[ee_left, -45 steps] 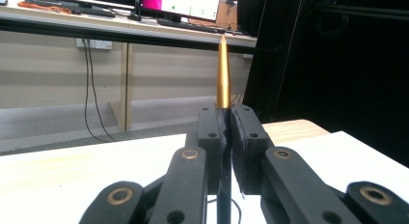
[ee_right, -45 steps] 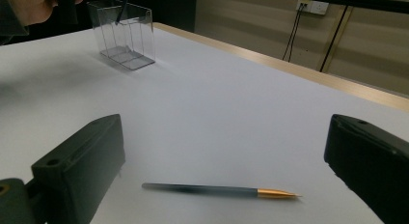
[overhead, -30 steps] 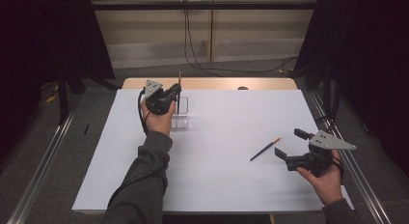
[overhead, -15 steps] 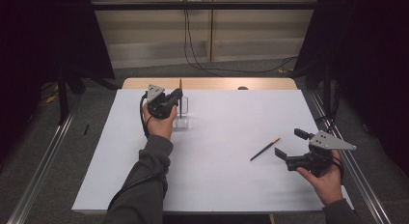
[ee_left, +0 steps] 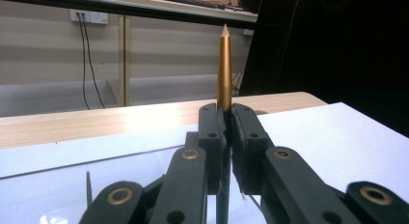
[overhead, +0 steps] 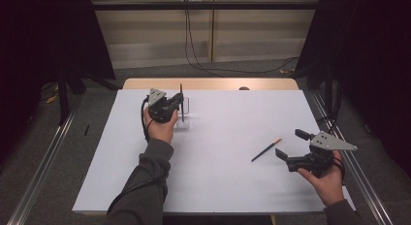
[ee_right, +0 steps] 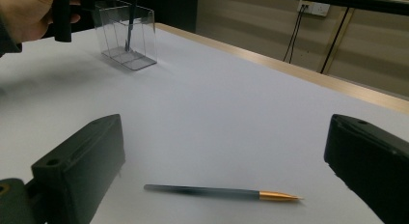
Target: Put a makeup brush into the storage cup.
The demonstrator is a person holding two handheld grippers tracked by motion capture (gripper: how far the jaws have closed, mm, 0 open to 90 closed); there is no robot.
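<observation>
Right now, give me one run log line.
left gripper: shut on pen over clear holder | right gripper: open at second pen

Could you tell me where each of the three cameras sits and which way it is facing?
High view: above the person's side, looking forward and down on the white table; both forearms, left gripper and right gripper show.
Left gripper view: rides that gripper, facing the far wall; jaws shut on an upright gold-tipped pen.
Right gripper view: rides the open right gripper, looking across the table; the other hand shows.
Shared: the high and right gripper views both show the lying pen and clear container.
</observation>
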